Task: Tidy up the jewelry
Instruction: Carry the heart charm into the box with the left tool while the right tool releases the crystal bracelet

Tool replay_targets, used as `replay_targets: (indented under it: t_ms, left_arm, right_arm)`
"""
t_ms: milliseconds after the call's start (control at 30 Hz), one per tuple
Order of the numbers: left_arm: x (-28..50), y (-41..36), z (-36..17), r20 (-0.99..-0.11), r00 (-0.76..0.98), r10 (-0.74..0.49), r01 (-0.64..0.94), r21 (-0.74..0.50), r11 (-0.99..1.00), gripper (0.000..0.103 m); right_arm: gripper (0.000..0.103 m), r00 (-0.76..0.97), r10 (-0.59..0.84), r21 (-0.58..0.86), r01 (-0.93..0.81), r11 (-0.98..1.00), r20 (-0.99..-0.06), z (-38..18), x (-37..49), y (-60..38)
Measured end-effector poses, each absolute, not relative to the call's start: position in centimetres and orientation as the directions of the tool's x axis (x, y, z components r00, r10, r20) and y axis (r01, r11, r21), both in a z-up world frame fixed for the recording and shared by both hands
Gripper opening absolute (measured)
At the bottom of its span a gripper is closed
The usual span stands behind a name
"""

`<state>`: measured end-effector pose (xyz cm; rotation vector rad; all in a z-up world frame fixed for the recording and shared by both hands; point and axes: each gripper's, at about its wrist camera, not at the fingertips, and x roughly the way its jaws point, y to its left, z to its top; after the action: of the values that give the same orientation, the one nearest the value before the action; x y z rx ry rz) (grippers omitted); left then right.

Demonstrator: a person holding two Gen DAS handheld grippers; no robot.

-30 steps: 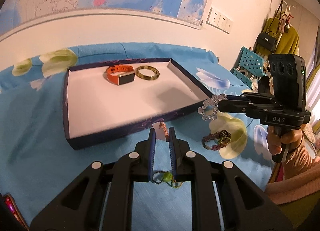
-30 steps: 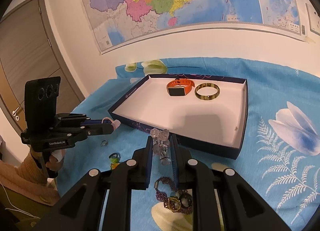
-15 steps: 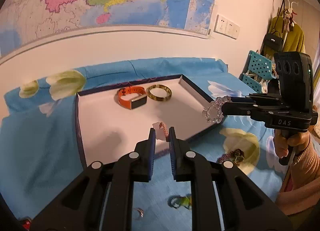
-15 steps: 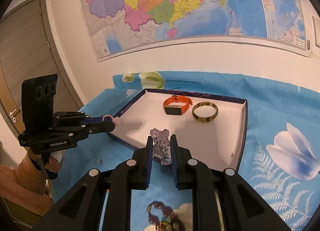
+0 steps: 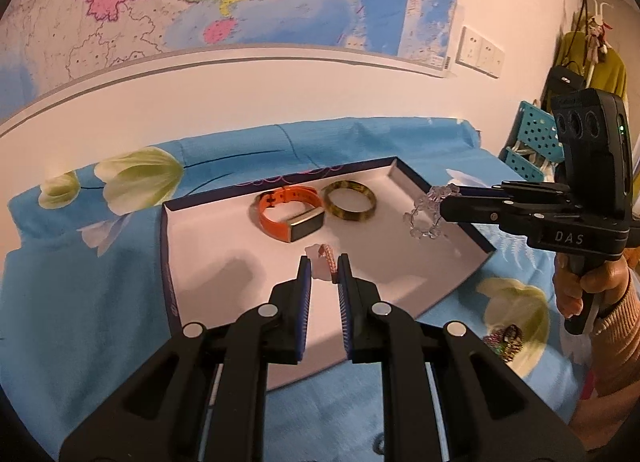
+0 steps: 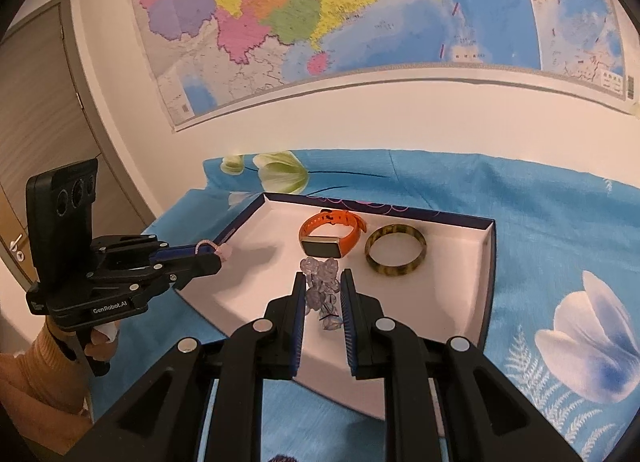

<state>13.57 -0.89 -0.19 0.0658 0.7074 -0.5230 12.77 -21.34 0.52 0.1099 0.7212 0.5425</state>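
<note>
A dark-blue tray with a white floor (image 5: 224,262) (image 6: 460,274) lies on the blue flowered cloth. In it are an orange smart band (image 5: 290,213) (image 6: 330,232) and a mottled green-brown bangle (image 5: 349,201) (image 6: 396,249). My left gripper (image 5: 323,264) (image 6: 218,256) is shut on a pink cord bracelet (image 5: 325,258) (image 6: 214,248), held above the tray's left part. My right gripper (image 6: 323,282) (image 5: 442,203) is shut on a clear crystal bead bracelet (image 6: 322,294) (image 5: 426,213), held above the tray's right part.
A tangle of dark beaded jewelry (image 5: 505,342) lies on the cloth right of the tray. A small ring (image 5: 378,444) lies on the cloth near the front. A wall with a map stands behind. A turquoise basket (image 5: 534,145) and hanging coats are at the right.
Both grippers have moved forward from the cloth in front of the tray to above its white floor, each still holding its bracelet. The loose jewelry on the cloth dropped behind.
</note>
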Motion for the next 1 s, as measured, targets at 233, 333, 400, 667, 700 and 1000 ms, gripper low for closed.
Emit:
replay_targets:
  t_ms: [233, 333, 400, 667, 700, 1000]
  left_arm:
    - [15.2, -0.8, -1.1, -0.653, 0.634, -0.415, 0.447, -0.128, 0.885, 0.014]
    - [15.7, -0.9, -1.4, -0.661, 0.628, -0.411, 0.441, -0.132, 0.888, 0.014]
    - [16.0, -1.0, -1.6, -0.665, 0.626, -0.408, 0.439, -0.131, 0.889, 0.014]
    - [16.8, -1.9, -1.9, -0.682, 0.616, -0.395, 0.445, -0.112, 0.888, 0.014]
    - [16.9, -2.0, -2.0, -0.685, 0.613, -0.393, 0.448, -0.109, 0.888, 0.014]
    - [17.9, -3.1, -2.9, -0.711, 0.596, -0.372, 0.459, -0.078, 0.885, 0.014]
  right_arm:
    - [0.016, 0.612, 0.51, 0.284, -0.433, 0.856, -0.604, 0.1, 14.1, -20.9]
    - [0.015, 0.606, 0.511, 0.284, -0.434, 0.855, -0.61, -0.2, 14.4, -20.8]
    - [0.016, 0.601, 0.512, 0.286, -0.435, 0.854, -0.613, -0.4, 14.6, -20.8]
    - [0.015, 0.588, 0.504, 0.291, -0.423, 0.858, -0.633, -1.1, 15.8, -20.6]
    - [0.015, 0.585, 0.505, 0.292, -0.423, 0.858, -0.635, -1.1, 15.9, -20.5]
    - [0.015, 0.568, 0.505, 0.302, -0.417, 0.857, -0.65, -1.7, 17.2, -20.1]
